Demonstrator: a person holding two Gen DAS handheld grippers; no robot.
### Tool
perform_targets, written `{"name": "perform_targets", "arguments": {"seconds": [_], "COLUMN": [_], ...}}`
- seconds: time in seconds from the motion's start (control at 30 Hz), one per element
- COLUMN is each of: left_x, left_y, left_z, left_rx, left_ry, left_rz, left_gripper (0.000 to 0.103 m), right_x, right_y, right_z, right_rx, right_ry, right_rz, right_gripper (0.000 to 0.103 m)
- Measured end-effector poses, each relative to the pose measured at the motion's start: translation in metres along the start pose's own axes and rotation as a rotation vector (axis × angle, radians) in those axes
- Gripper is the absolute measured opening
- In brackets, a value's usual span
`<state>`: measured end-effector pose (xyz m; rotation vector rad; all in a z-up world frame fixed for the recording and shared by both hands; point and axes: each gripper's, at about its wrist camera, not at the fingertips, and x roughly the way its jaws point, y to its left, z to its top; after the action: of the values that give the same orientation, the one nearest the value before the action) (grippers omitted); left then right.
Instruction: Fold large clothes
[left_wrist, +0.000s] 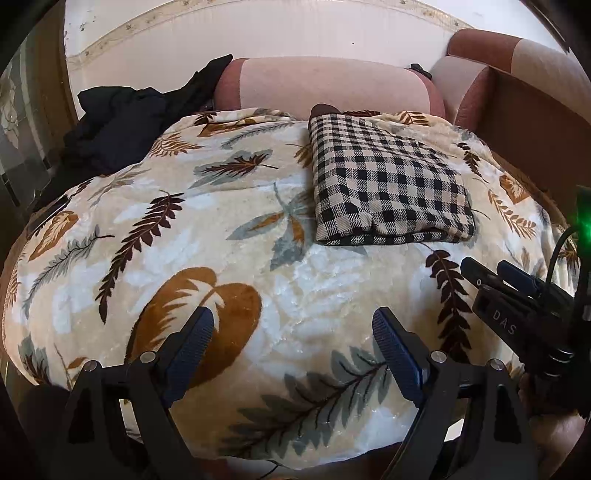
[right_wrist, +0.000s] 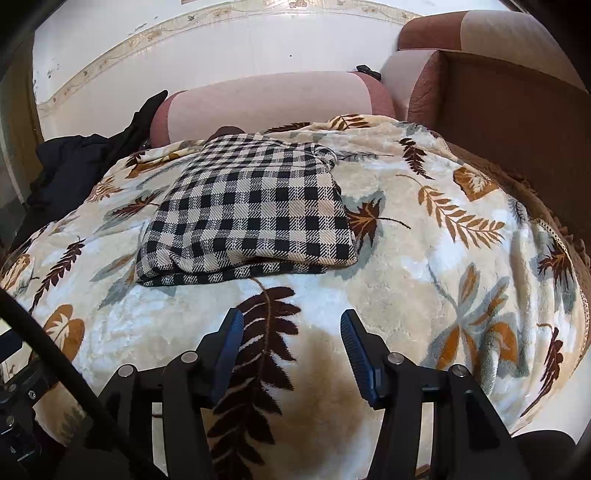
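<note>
Text "DAS": white letters on the black body of the right gripper (left_wrist: 487, 275), seen at the right edge of the left wrist view.
Other text: none can be read in both views.

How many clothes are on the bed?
2. A folded checkered garment lies on the leaf-print blanket; a crumpled black garment sits at its far left edge. More may be hidden beneath.
</note>
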<state>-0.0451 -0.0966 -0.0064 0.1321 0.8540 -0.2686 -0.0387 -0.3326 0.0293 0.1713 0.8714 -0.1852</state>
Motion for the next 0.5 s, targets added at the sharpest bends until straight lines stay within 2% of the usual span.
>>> {"name": "perform_targets", "arguments": {"seconds": [0.5], "left_x": [0.0060], "left_y": [-0.0008], "left_z": [-0.0035], "left_rx": [-0.005], "left_ry": [0.026], "left_rz": [-0.006], "left_gripper": [0.087], "right_x": [-0.0028], "right_y": [0.0055], "right_z": [-0.0010], "right_rx": [-0.022], "right_ry": [-0.029], "right_rz": [-0.016], "right_gripper": [0.061]}}
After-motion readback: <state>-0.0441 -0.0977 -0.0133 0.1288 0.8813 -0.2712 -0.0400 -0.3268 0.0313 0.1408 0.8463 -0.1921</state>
